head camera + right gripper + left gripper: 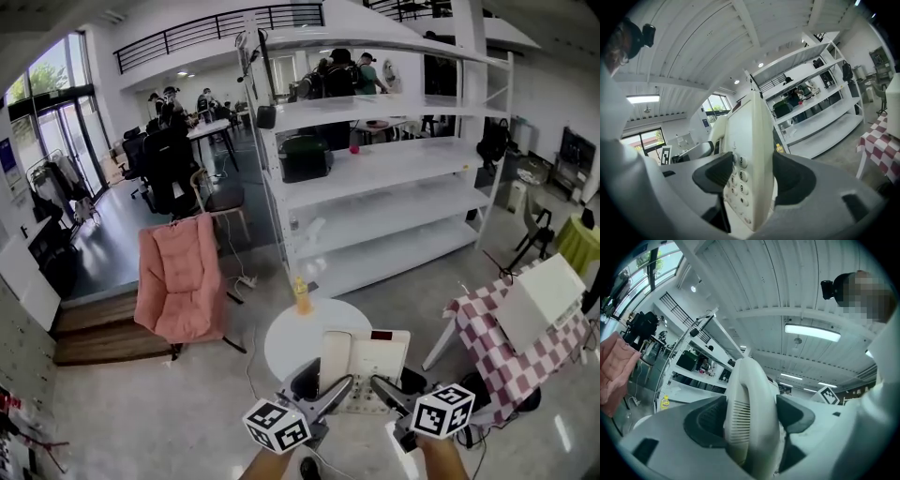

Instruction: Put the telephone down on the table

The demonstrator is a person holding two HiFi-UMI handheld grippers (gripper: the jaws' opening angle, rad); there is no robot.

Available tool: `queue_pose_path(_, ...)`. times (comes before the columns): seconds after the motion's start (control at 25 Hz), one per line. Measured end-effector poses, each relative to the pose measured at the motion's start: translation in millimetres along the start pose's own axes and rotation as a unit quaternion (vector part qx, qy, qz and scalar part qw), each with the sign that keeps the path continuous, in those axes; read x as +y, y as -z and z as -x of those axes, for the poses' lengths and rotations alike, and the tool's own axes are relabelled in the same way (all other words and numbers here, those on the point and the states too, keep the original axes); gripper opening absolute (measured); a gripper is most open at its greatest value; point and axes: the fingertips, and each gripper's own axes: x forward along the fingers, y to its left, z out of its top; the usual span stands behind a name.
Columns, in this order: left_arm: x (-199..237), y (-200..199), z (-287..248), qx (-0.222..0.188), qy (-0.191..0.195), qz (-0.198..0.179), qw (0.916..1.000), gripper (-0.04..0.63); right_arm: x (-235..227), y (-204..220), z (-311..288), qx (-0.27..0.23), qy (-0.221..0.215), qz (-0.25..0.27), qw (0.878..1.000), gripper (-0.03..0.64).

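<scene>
**Telephone (364,361) held over the round table (281,347), not yet set down**

The carrying step seems to be in hand. Both claws hold the telephone above the table's near edge, its face turned up toward the person, and it appears clear of the tabletop. The left gripper (339,392) pinches the handset (750,418) between its pads. The right gripper (382,389) pinches the opposite edge, one pad against the keypad (737,180). Next, I judge, both should lower together and level the base, clear of the yellow bottle (302,296), before the jaws spread. The phone is cream-white and boxy, with a dark red patch at one top corner.
</scene>
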Motion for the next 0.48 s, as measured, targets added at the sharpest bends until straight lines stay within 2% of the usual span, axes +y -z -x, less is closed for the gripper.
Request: queue_pose_path(0.48,58.4,-20.2,-28.1,0.020,0.048,0.005,0.9986,0.327,-13.7,-19.8,-54.0,-0.020,0.045,-0.013,0.999,0.246)
